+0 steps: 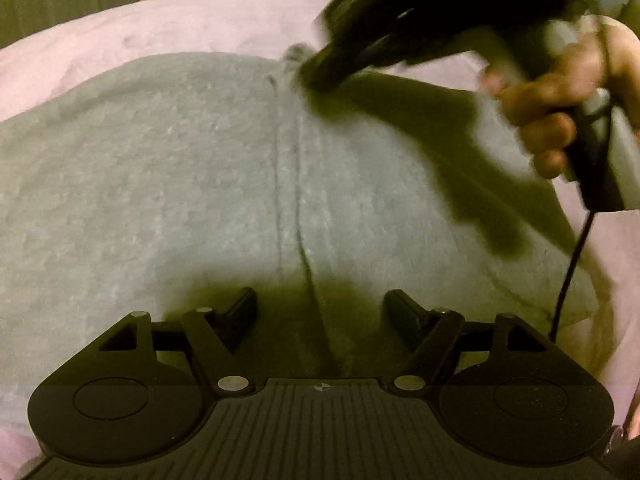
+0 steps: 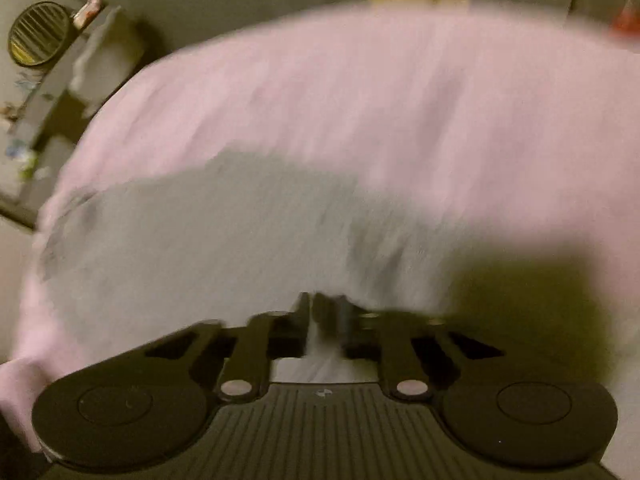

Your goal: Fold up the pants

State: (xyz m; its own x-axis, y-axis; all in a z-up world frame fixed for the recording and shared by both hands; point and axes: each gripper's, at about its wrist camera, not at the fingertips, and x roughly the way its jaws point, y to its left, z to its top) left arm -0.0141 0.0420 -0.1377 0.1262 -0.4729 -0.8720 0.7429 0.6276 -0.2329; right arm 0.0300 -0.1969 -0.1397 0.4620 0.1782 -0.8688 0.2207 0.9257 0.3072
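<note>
Pinching a bit of grey fabric, the right gripper [image 2: 320,316] has its fingers nearly together with a fold of the pants [image 1: 168,184] caught between them; that view is heavily motion-blurred, so how deep the bite goes is hard to tell. The pants lie spread flat on the pink blanket [image 1: 120,28] of a bed, centre seam running away from the left gripper [image 1: 320,312]. Left gripper hovers low over the near edge of the cloth, fingers wide apart, holding nothing. In the left view the right gripper [image 1: 320,74] tips down onto the far part of the pants, with the person's right hand [image 1: 556,120] on its handle.

Risks, as judgement: the right-side grip looks shallow and fast-moving, so the fabric may slip out mid-fold. It may also have caught only the top layer, leaving the lower layer behind and the fold crooked. The blanket is soft and could get pinched along with the pants. With the left side not pinning anything, the whole garment may drag instead of folding. The dangling cable [image 1: 572,264] could snag on the cloth edge.
</note>
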